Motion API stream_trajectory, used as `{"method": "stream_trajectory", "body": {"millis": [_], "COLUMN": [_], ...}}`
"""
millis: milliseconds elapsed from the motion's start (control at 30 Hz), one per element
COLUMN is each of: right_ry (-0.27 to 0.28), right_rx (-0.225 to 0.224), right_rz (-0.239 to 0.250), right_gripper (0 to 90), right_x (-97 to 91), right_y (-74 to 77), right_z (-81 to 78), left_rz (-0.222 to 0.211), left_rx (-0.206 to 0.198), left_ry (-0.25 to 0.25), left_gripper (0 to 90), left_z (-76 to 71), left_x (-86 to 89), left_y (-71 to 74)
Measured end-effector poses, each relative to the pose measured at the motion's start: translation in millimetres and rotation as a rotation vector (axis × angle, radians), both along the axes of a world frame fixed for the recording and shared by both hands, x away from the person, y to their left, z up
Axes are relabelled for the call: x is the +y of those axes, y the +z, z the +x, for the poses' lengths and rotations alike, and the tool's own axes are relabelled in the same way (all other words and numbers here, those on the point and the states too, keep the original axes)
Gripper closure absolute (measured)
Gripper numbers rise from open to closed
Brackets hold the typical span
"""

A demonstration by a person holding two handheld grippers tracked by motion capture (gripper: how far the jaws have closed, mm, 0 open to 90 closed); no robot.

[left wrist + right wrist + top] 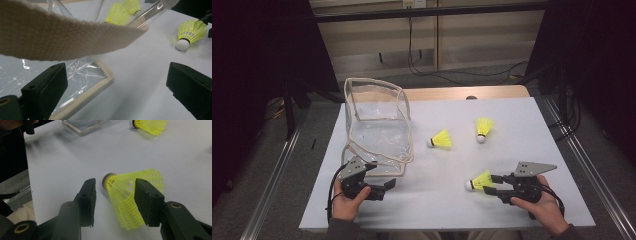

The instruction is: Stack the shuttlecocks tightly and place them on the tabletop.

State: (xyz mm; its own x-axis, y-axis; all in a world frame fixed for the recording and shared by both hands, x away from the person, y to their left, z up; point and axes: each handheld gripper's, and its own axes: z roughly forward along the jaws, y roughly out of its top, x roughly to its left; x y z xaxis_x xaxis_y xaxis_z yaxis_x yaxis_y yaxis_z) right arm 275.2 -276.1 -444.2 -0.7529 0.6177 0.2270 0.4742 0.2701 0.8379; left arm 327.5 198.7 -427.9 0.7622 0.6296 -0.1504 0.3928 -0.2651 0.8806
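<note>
Shuttlecock [132, 195] sits between half-open right tool [117, 202]; left tool [115, 87] gapes beside pouch [377, 120].

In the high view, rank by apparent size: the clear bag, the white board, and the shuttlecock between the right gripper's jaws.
1. white board, the largest, spanning most of the tabletop.
2. clear bag, covering the board's left part.
3. shuttlecock, by far the smallest, lying between the jaws of the right gripper.

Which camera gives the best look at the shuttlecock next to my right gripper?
The right gripper view: the shuttlecock lies large between the open jaws. The high view shows it small; the left gripper view shows it far off.
</note>
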Motion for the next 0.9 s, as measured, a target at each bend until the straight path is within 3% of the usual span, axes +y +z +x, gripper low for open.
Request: {"method": "stream_trajectory", "body": {"millis": [900], "right_ry": [0.051], "right_rx": [0.012], "right_rz": [-0.053], "right_gripper": [75.9], "right_x": [11.0], "right_y": [-6.3], "right_z": [4.2], "left_rz": [0.000], "left_rx": [-0.001], "left_ry": [-0.001], "left_gripper": [3.6], "left_z": [0.2], "left_x": [0.3], "left_y": [0.2]}}
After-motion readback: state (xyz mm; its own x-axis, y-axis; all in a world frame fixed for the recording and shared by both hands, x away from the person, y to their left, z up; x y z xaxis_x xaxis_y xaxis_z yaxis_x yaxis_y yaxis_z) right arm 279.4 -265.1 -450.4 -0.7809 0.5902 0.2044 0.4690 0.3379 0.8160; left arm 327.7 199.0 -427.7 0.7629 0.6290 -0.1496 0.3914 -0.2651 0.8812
